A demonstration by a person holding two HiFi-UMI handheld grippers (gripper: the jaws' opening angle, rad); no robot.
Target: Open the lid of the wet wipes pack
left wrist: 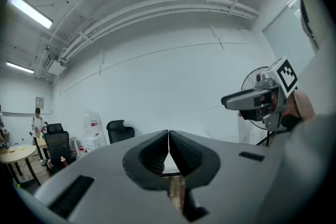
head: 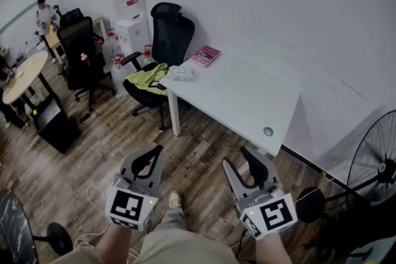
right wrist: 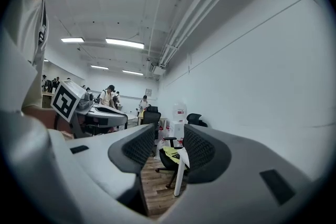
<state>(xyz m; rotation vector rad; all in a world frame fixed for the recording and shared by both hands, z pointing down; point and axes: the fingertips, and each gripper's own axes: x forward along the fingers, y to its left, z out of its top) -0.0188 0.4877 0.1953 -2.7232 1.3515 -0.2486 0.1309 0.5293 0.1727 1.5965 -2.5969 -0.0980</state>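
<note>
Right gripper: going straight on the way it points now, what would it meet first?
Probably the white table: its leg shows between the open jaws of the right gripper, with the black chair beyond. Depth is unclear, but nothing nearer shows.

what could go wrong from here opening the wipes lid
The wet wipes pack lies loose near the corner of the table, so prying at it might slide it off toward the chair. The left gripper is shut and the right gripper open, both empty and well short of the table; without one pinning the pack, a pull may just lift it.
</note>
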